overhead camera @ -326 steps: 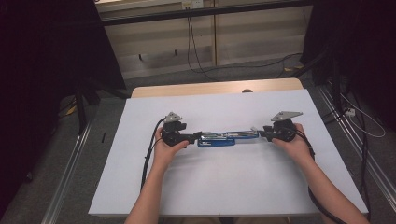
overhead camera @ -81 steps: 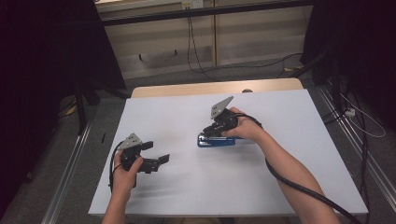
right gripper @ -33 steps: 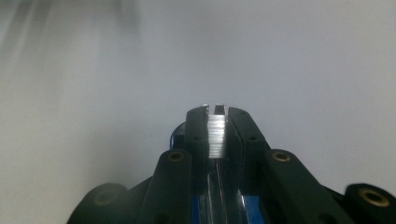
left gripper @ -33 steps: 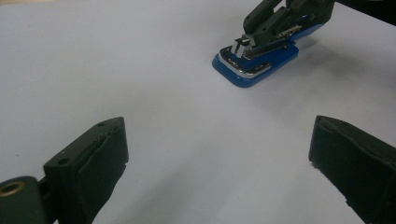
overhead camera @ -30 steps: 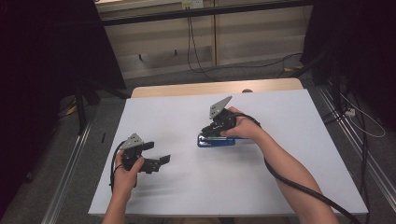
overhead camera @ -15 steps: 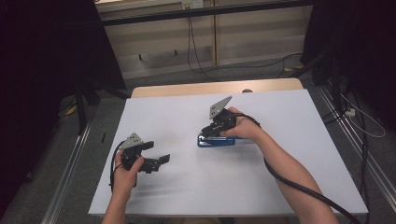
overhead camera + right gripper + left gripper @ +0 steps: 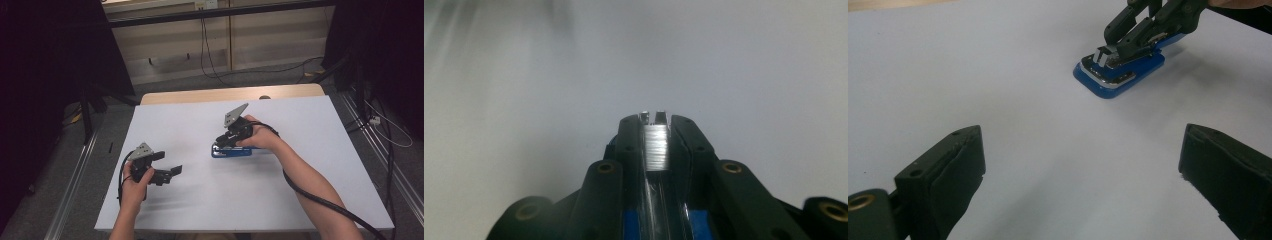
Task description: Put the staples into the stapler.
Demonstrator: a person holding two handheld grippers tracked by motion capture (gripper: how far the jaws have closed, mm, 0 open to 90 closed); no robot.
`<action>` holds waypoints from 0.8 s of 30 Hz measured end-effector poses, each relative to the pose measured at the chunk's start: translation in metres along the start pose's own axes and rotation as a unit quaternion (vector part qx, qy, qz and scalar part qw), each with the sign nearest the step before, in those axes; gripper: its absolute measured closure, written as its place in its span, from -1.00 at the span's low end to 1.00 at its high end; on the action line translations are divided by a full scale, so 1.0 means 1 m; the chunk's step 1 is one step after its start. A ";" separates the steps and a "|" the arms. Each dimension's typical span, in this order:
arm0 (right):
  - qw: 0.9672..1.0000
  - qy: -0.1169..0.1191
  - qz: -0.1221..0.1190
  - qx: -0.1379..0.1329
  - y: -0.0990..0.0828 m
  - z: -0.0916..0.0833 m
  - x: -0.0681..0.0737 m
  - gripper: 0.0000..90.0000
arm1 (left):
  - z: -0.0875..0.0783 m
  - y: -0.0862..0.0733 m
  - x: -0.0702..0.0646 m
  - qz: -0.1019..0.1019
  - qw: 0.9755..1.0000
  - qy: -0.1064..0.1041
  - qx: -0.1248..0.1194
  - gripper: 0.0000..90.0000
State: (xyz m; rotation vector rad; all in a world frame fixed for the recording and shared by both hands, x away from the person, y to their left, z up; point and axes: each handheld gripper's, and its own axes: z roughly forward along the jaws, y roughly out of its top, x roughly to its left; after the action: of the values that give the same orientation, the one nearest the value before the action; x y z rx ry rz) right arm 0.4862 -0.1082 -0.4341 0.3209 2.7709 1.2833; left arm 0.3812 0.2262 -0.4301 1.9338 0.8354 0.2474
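Observation:
A blue stapler (image 7: 231,152) with a silver metal top lies flat near the middle of the white table top (image 7: 280,195). My right gripper (image 7: 223,142) bears down on it from the right, shut on the stapler's metal staple channel (image 7: 656,145); its blue body (image 7: 631,222) shows below the jaws. In the left gripper view, the stapler (image 7: 1120,70) sits ahead with the right gripper (image 7: 1113,47) clamped on its top. My left gripper (image 7: 169,163) rests at the front left, open and holding nothing, its wide-set pads (image 7: 955,165) aimed at the stapler.
A strip of wooden table (image 7: 230,94) shows beyond the white sheet. Metal rails (image 7: 70,180) run along both sides on the floor. Cables (image 7: 385,125) lie on the floor at the right and behind. The right gripper's cable (image 7: 320,200) trails along the forearm.
Earlier both grippers held the stapler stretched out between them. The left one has let go and moved to the front left. Over the last seconds nothing has visibly moved.

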 end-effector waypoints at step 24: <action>1.000 -0.005 0.003 -0.007 0.000 -0.003 -0.001 0.73 | 0.001 0.000 0.000 0.002 1.000 -0.002 0.005 -0.89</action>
State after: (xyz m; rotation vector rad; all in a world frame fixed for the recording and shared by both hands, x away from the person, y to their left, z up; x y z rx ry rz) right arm 0.4865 -0.1103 -0.4320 0.3331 2.7541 1.2969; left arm 0.3819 0.2256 -0.4306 1.9455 0.8316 0.2418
